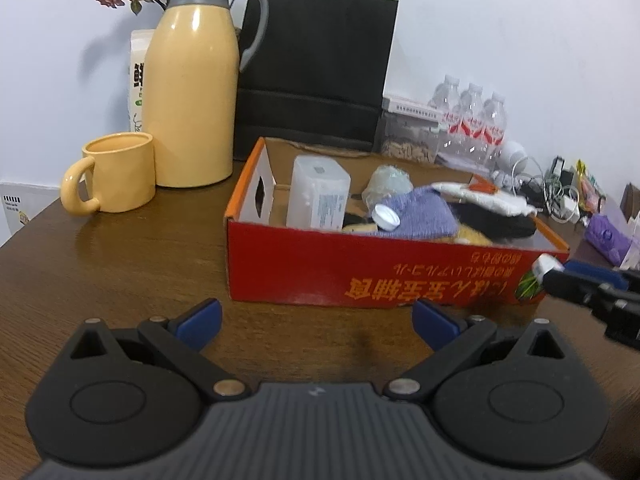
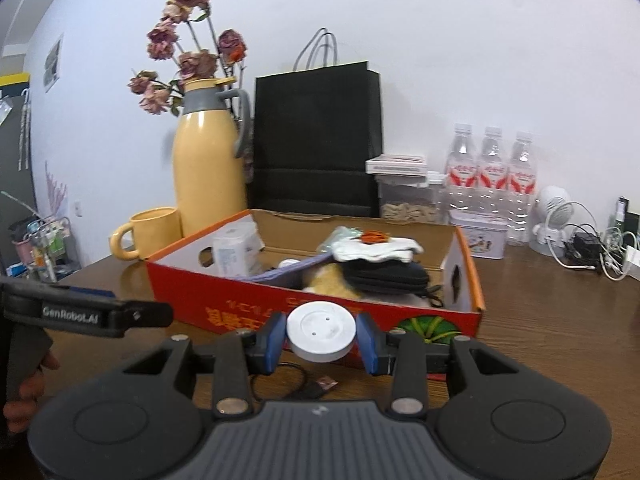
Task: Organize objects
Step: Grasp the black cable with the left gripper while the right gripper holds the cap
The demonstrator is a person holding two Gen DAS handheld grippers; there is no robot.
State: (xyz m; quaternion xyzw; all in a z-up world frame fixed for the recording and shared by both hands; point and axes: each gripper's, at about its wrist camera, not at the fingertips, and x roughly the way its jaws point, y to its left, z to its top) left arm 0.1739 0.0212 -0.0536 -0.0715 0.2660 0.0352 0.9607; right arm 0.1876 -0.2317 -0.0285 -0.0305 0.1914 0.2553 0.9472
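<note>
A red cardboard box [image 1: 360, 272] stands on the brown table and also shows in the right wrist view [image 2: 256, 300]. It holds a white plastic container [image 1: 318, 192], a purple cloth [image 1: 416, 212], a white glove [image 2: 376, 250], a black pouch [image 2: 384, 276] and other small items. My right gripper [image 2: 322, 338] is shut on a white round disc [image 2: 322, 332], held above the table in front of the box's near wall. The disc's edge shows in the left wrist view [image 1: 545, 266]. My left gripper [image 1: 316, 318] is open and empty, in front of the box.
A yellow thermos [image 1: 192, 92] and yellow mug [image 1: 116, 178] stand left of the box. A black paper bag [image 1: 316, 72], water bottles [image 2: 492, 176], a tin [image 2: 478, 238] and tangled cables [image 2: 596, 252] line the back. A black cable [image 2: 296, 380] lies under my right gripper.
</note>
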